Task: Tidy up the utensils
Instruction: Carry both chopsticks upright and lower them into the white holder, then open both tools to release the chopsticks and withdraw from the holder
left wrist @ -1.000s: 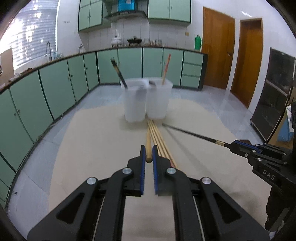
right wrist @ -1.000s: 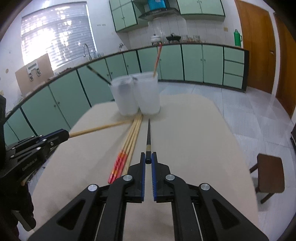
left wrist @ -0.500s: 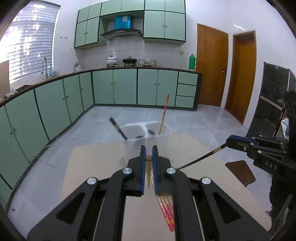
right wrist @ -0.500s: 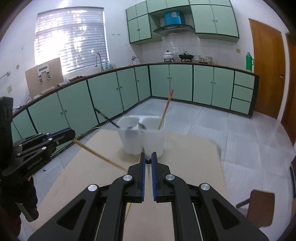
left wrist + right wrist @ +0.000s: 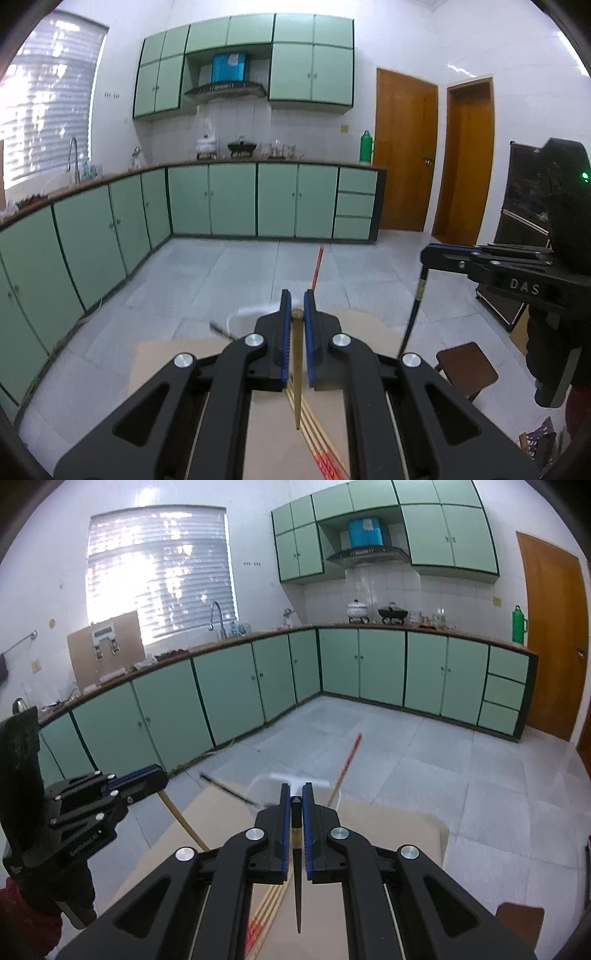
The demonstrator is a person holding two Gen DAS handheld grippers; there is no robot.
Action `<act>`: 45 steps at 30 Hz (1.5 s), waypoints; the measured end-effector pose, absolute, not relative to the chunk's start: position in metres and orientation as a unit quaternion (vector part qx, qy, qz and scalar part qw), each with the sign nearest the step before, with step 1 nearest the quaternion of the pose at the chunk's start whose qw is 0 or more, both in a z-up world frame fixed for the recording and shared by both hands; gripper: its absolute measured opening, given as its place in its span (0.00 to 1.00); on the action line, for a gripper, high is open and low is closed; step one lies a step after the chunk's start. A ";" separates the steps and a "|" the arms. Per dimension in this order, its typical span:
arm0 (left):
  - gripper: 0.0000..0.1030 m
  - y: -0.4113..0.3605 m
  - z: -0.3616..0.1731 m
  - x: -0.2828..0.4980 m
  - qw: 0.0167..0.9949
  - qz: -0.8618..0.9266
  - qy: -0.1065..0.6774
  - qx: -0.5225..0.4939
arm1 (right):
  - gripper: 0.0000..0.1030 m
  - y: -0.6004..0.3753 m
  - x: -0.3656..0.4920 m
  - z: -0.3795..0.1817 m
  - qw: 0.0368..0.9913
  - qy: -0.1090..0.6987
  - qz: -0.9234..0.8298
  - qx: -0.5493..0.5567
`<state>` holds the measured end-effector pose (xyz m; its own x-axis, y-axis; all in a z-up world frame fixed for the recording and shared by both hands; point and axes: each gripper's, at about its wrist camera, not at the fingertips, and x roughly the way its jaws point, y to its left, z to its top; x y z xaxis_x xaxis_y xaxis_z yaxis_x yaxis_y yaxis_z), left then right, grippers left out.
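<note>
The left gripper clamps a wooden chopstick hanging point-down, the right gripper a black chopstick, and either may miss the white cups at 12 o'clock and tip them.

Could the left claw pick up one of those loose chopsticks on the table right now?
Probably not as things stand. The left claw is already shut on a wooden chopstick that hangs tip down between its fingers. The loose chopsticks lie in the open on the table, so nothing blocks them.
</note>
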<state>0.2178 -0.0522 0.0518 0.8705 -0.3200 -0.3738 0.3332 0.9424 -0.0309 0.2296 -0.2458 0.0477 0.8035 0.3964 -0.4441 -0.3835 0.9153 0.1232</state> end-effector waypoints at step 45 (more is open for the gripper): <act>0.50 -0.033 0.047 0.333 0.976 -0.099 0.194 0.017 | 0.44 -0.272 0.330 0.013 0.964 0.227 0.121 0.064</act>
<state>0.3334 -0.0332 0.0469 0.9050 -0.1864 -0.3824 0.1996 0.9799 -0.0053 0.3296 -0.2716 0.0129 0.8682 0.2617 -0.4216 -0.2039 0.9627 0.1777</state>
